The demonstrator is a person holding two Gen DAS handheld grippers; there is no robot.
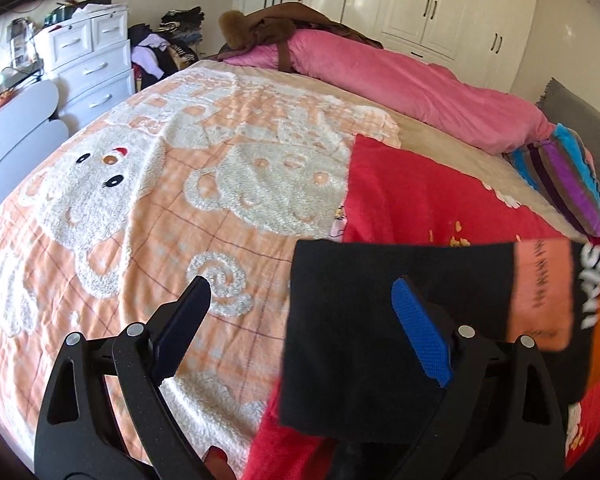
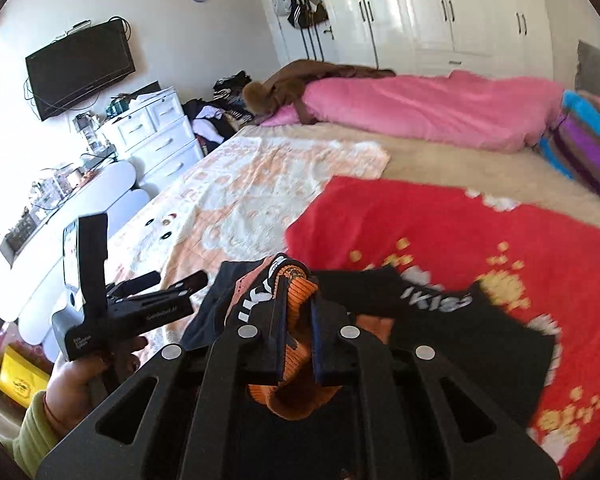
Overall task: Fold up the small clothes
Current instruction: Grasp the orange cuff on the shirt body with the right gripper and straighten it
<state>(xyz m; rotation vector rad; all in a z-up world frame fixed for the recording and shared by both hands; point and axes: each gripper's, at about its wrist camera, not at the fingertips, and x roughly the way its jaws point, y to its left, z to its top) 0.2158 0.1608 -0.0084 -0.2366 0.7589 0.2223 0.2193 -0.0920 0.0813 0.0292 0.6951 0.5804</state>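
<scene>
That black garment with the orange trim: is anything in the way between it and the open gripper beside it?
Nothing visible. The left gripper stands open with the black garment hanging past its right finger, no object between. The right gripper is shut on the garment's orange trim.

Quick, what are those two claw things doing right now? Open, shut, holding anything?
Left gripper: open, holding nothing.
Right gripper: shut on the orange cuff of the black garment, holding it up.

Small black garment (image 2: pixel 440 320) w/ orange ribbed cuff, white lettering, lifted, draped over red blanket (image 2: pixel 460 232), cuff pinched.
</scene>
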